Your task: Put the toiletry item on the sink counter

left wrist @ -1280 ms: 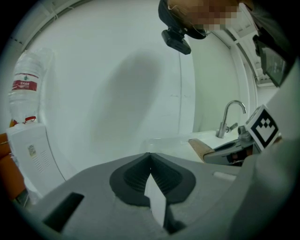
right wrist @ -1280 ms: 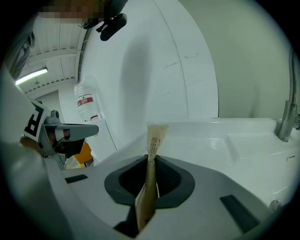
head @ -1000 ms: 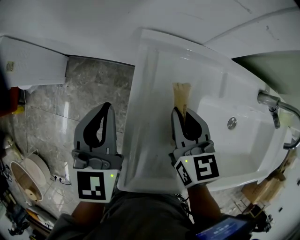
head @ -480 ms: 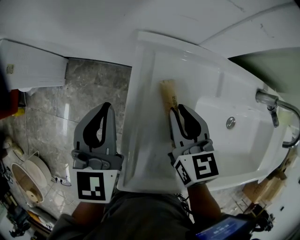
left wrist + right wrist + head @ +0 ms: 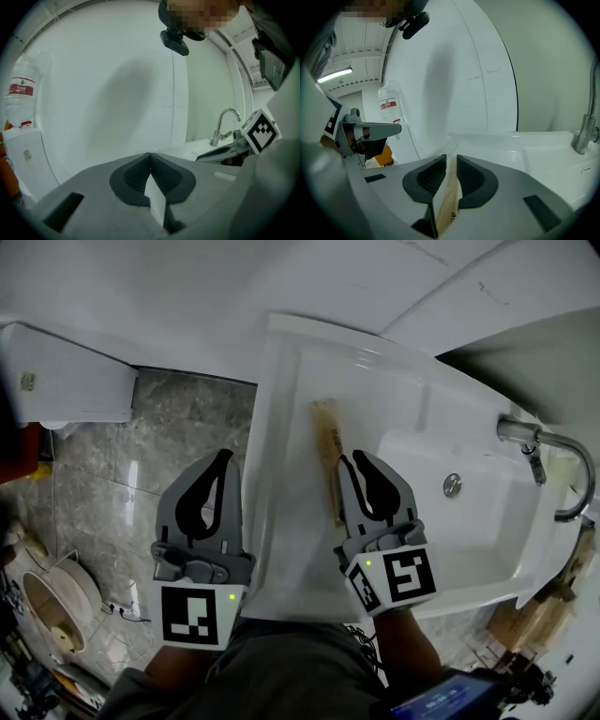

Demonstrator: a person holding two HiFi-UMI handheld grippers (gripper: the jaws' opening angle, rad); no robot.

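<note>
Right gripper (image 5: 352, 461) clamps a tan packet (image 5: 327, 457) over the sink counter (image 5: 291, 521).
Left gripper (image 5: 223, 457) is closed and empty above the floor tiles (image 5: 112, 484); print on the packet and on the bottle (image 5: 22, 105) with its red label (image 5: 20, 87) is too small to read.

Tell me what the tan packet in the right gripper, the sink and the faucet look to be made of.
Tan packet, clamped in the right gripper: probably kraft paper; matte brown, flat, with small dark print near its end.
Sink: likely glazed ceramic; glossy white with soft highlights, though moulded resin would look the same.
Faucet: metal with a chrome-like finish; silvery and reflective.
</note>
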